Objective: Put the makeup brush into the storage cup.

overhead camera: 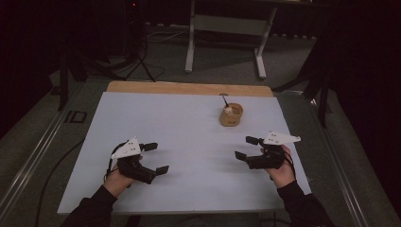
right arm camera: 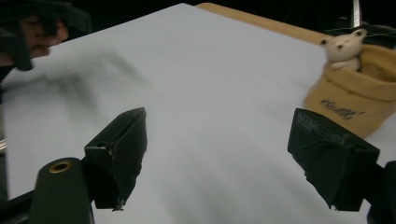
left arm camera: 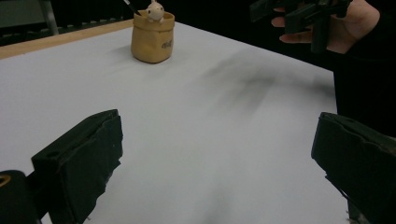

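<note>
Upright, tan pot (overhead camera: 231,116), stick (overhead camera: 224,99) up-left

My left gripper (overhead camera: 158,158) held low at near left, jaws spread wide, nothing between. My right gripper (overhead camera: 247,147) at near right, jaws likewise wide apart. Both point inward; dark sleeves enter from bottom edge.

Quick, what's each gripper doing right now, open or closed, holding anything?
Left gripper: open, holding nothing, above the white table.
Right gripper: open, holding nothing.
</note>
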